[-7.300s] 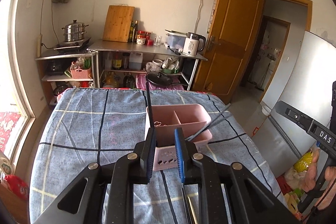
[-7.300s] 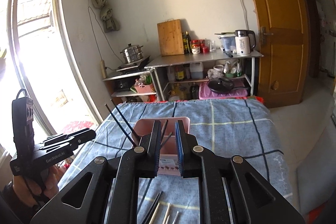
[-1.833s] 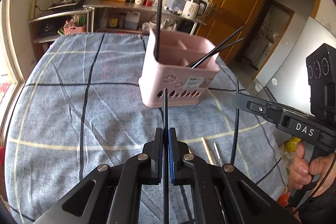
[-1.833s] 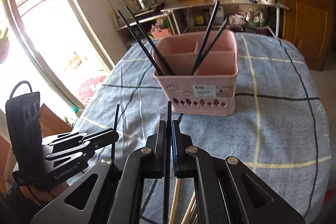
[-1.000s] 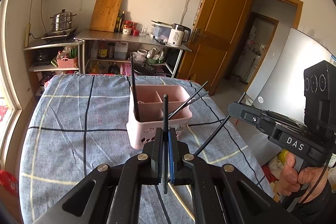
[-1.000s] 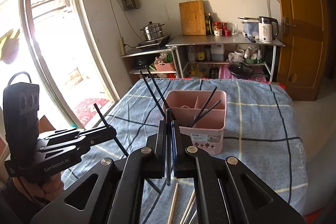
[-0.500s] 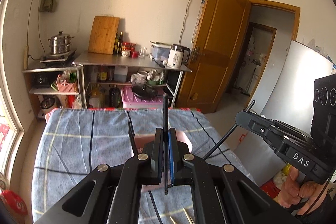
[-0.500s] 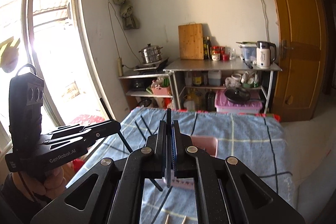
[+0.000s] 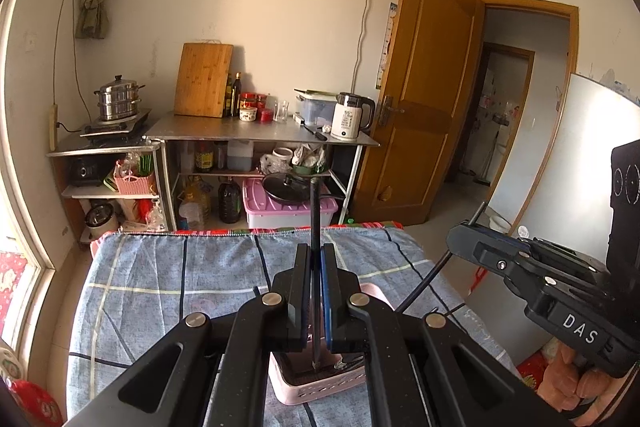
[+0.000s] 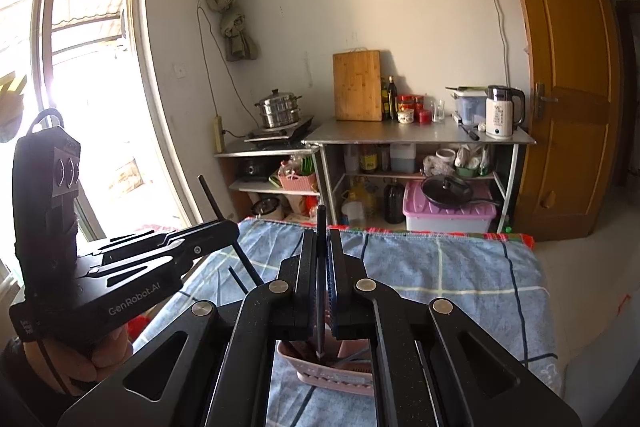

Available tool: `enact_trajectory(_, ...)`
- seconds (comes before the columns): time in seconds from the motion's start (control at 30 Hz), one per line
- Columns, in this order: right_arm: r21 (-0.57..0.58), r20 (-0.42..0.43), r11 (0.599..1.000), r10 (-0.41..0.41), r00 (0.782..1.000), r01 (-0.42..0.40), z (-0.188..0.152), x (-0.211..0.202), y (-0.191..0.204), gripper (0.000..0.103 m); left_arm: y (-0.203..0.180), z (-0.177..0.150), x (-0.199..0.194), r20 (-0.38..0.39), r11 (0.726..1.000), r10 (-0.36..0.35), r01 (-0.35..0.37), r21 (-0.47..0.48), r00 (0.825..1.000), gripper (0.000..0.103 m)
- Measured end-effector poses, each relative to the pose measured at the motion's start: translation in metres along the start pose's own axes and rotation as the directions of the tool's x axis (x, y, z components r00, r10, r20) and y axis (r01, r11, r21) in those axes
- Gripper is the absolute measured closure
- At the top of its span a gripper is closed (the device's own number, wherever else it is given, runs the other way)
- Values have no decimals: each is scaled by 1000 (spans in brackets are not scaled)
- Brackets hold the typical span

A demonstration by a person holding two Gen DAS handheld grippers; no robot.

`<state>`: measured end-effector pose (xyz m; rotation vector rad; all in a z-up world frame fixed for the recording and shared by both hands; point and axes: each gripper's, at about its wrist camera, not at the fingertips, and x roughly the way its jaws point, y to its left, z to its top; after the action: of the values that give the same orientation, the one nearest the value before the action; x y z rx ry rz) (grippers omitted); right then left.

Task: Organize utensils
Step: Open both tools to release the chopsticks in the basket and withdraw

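A metal shelving unit (image 9: 260,135) stands against the far wall. Its top carries a wooden cutting board (image 9: 204,79) leaning on the wall, dark bottles (image 9: 236,95), red jars (image 9: 256,103) and a white electric kettle (image 9: 350,117). A steel steamer pot (image 9: 118,99) sits on the lower stand to the left (on a cooktop). A brown wooden door (image 9: 424,99) stands open.
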<state>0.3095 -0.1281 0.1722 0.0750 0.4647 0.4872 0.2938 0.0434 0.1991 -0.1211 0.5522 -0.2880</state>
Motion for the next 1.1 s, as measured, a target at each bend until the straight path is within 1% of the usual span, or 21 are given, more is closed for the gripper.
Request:
enact_trajectory(0.13,5,-40,1000,-1,999,1,-10,14,-5,99,2,-14,17,-32,1000,6,-6,11,999,99)
enact_trajectory(0.3,15,-97,1000,0,995,1,-26,27,-10,99,8,-30,31,-72,999,32,-31,8,997,99)
enact_trajectory(0.43,29,-144,1000,10,990,-6,-35,35,-13,98,14,-40,36,-97,999,48,-49,-12,994,99)
enact_trajectory(0.53,37,-170,999,16,985,-10,-41,36,-16,98,15,-44,36,-113,999,41,-44,-16,993,98)
enact_trajectory(0.67,37,-162,999,10,987,-4,-43,26,-17,95,13,-50,33,-119,999,50,-50,-2,992,97)
enact_trajectory(0.73,39,-154,999,9,988,-3,-42,21,-18,92,12,-52,28,-114,999,49,-50,-3,992,93)
enact_trajectory(0.8,38,-143,999,4,990,2,-42,13,-20,92,10,-54,20,-103,998,55,-55,-1,993,90)
enact_trajectory(0.87,40,-130,999,0,991,5,-42,6,-21,91,8,-55,11,-87,999,53,-53,-1,995,89)
enact_trajectory(1.1,67,-84,998,-7,996,13,-48,-31,-27,91,1,-61,-28,-31,998,53,-54,-16,998,89)
